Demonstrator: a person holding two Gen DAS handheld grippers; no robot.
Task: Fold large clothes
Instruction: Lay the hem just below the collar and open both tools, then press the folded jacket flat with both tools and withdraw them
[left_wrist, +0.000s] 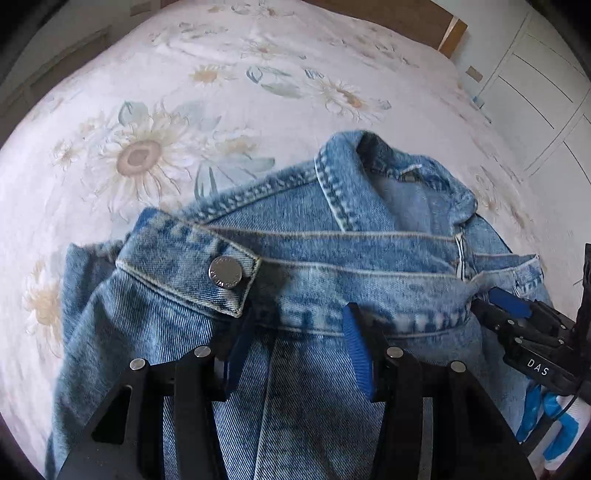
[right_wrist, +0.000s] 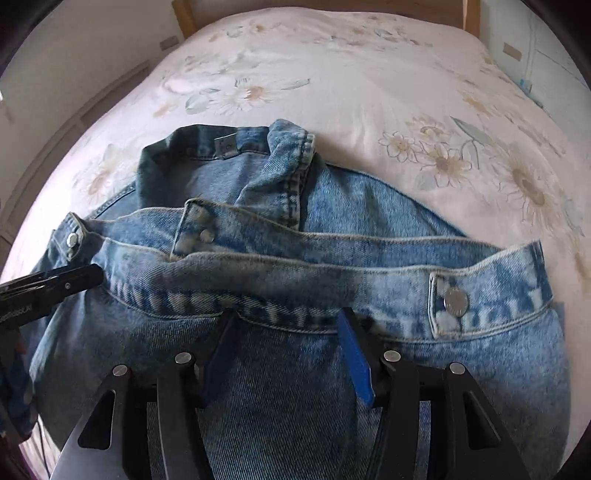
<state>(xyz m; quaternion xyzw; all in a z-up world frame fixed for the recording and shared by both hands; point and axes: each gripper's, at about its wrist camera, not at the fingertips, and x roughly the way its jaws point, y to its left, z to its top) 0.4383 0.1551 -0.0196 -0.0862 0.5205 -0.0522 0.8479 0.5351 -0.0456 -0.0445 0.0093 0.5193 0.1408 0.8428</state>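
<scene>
Left wrist view: denim jacket (left_wrist: 332, 258) lies on the floral bedspread (left_wrist: 147, 110), collar (left_wrist: 343, 177) toward the headboard, hem band doubled up across its body. Left gripper (left_wrist: 299, 332) is clenched on denim just below that band; right gripper (right_wrist: 288, 332) grips the same edge farther along, beside the metal button (right_wrist: 456, 296).

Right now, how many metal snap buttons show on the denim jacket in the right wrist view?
2: one button on the right waistband tab, another button at the jacket's left edge. Folds may hide more.
</scene>
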